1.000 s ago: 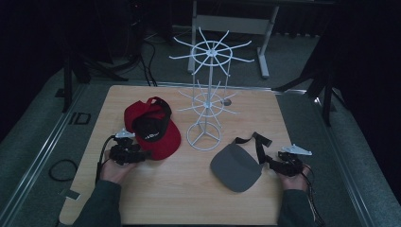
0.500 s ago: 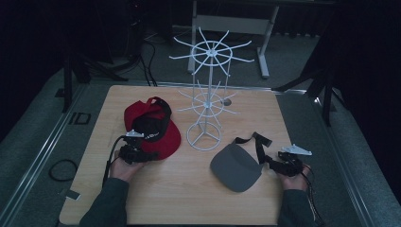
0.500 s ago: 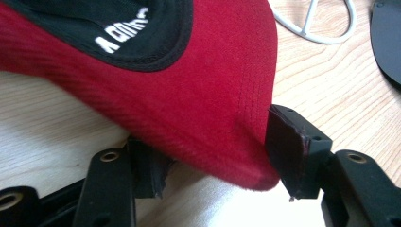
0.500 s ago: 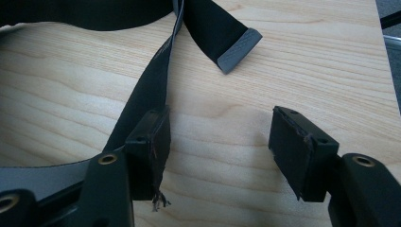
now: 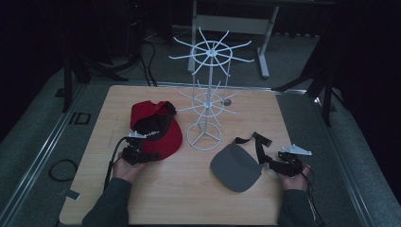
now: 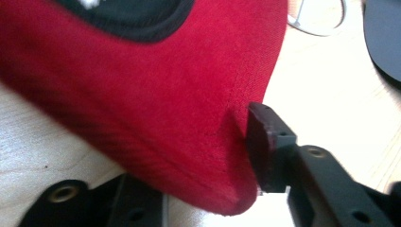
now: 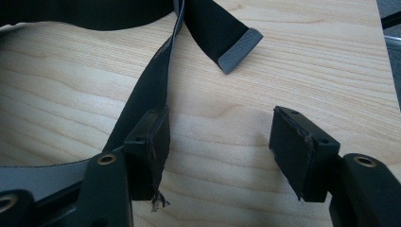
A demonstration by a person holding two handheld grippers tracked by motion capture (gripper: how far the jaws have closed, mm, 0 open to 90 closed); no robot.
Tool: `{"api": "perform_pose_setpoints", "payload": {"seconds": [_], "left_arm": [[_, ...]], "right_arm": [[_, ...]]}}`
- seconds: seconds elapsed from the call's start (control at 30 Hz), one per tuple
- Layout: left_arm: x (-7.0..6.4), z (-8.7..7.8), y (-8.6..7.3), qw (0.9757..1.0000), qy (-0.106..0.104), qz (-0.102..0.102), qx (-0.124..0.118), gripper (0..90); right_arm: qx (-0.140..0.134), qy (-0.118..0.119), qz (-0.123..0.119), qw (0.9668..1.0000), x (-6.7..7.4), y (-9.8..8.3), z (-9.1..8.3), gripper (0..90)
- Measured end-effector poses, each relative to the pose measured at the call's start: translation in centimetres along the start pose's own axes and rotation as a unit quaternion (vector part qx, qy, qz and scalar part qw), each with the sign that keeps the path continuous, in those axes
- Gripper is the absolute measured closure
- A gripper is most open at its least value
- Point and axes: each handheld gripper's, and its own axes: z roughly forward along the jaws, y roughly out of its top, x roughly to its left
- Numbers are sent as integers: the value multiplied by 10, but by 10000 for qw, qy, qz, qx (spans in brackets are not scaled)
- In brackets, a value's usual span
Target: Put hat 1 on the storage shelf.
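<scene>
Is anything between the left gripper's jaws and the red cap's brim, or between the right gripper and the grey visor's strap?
Nothing visible. The left gripper, whose jaws have just been closing, already straddles the brim of the red cap. The right gripper stands open beside the black strap of the grey visor, with bare table between its jaws.

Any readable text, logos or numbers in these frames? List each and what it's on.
"ID": pale marking on the dark mat left of the table; this is the one legible text.
White print on the black inner lining of the red cap: too small and blurred to read in the high view, and cut off at the top edge in the left gripper view.
Grey visor and white wire rack: no text visible.
</scene>
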Motion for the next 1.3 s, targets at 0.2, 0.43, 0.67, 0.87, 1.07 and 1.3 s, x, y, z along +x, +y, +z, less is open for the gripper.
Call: {"api": "perform_pose_setpoints", "payload": {"seconds": [0.2, 0.43, 0.67, 0.87, 1.07, 1.3], "left_arm": [[-2, -9, -1, 9995, 160, 134, -232, 820], [-5, -14, -4, 9973, 495, 310, -437, 859], [-3, -19, -5, 9951, 710, 326, -605, 862], [-1, -28, -3, 9938, 762, 313, -753, 861], [0, -39, 1, 9921, 832, 339, -879, 861], [1, -49, 4, 9903, 917, 349, -987, 860]], "right_arm": [[1, 1, -2, 10000, 0, 0, 0, 388], [3, 2, 1, 10000, 0, 0, 0, 387], [3, 4, 0, 10000, 0, 0, 0, 385], [3, 4, 0, 10000, 0, 0, 0, 385], [4, 5, -3, 10000, 0, 0, 0, 384], [3, 10, -8, 10000, 0, 0, 0, 382]]}}
